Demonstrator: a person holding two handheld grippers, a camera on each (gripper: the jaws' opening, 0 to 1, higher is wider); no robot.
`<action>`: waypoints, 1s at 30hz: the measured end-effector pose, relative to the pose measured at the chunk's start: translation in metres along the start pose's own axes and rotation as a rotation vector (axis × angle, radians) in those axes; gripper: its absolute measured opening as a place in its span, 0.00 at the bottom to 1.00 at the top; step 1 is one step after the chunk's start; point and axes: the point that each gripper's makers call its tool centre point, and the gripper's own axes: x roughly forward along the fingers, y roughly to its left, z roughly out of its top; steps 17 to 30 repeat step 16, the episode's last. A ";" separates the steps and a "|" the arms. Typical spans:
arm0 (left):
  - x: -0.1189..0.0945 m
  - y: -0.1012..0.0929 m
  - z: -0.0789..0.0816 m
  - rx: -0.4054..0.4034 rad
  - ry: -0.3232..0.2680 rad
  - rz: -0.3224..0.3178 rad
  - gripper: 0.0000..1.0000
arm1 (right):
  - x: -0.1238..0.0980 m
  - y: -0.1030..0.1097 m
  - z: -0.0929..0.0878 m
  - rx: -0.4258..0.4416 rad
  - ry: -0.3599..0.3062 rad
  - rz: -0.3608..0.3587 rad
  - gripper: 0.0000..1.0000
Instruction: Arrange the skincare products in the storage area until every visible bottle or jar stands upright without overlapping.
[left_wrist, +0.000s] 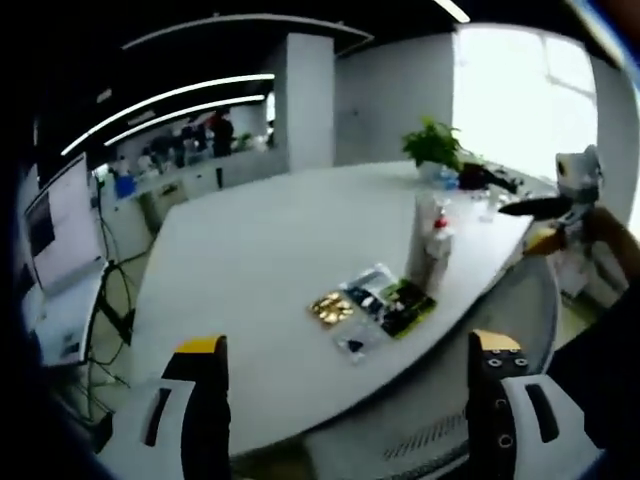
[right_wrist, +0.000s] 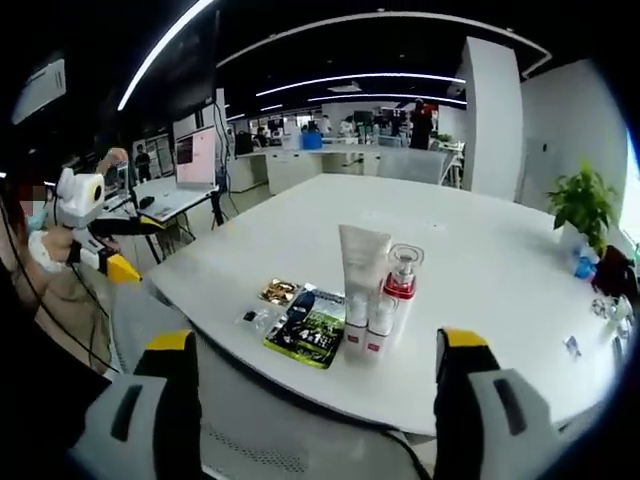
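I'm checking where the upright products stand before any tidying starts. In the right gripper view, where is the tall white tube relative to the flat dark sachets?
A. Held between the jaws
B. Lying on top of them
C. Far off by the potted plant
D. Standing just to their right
D: the tall white tube stands upright on the table, just right of the flat dark sachets, beside the red-collared pump bottle.

Both left tongs (left_wrist: 345, 390) and right tongs (right_wrist: 315, 385) are held level, jaws wide apart, gripping nothing.

Labels on the skincare bottles (right_wrist: 372, 300) are too small to read.
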 end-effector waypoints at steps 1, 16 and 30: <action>-0.001 0.000 -0.002 0.004 0.015 0.000 0.97 | 0.000 0.000 0.000 0.000 0.000 -0.004 0.99; -0.005 0.019 -0.004 -0.050 -0.001 0.047 0.97 | 0.004 -0.013 0.005 -0.012 0.000 -0.048 0.99; -0.005 0.019 -0.004 -0.050 -0.001 0.047 0.97 | 0.004 -0.013 0.005 -0.012 0.000 -0.048 0.99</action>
